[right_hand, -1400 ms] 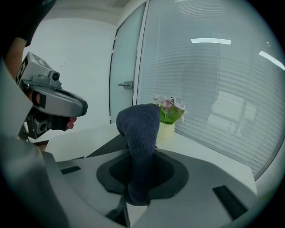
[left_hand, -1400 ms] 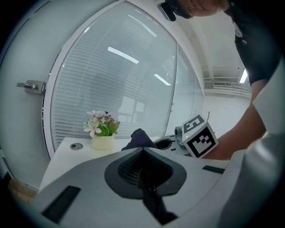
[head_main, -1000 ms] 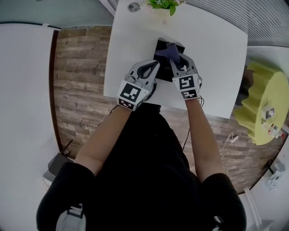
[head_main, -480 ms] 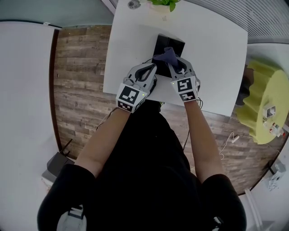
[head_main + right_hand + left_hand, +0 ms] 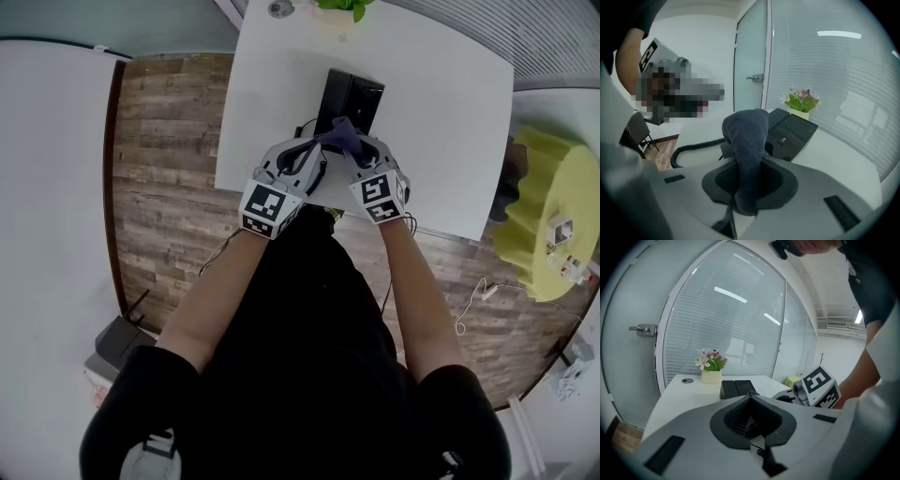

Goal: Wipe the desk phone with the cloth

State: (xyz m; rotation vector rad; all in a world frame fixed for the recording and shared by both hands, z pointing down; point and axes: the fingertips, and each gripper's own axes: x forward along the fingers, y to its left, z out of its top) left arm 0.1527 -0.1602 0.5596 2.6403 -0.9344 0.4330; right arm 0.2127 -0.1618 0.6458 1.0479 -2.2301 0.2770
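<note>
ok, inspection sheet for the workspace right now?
Surface: white desk, no spills seen.
Job's things: black phone on the desk; cloth bunched, just in front of the phone.
Clutter: flower pot at the far edge; small round disc beside it.
Grippers: left claw shut, nothing gripped; right claw shut on cloth.
Cables: coiled cord on the desk by the phone; white cable on the floor.
Surroundings: wood floor, yellow seat, blinds behind glass.

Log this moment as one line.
left gripper: shut | right gripper: shut on cloth | cloth: at near end of desk phone | desk phone: on table
</note>
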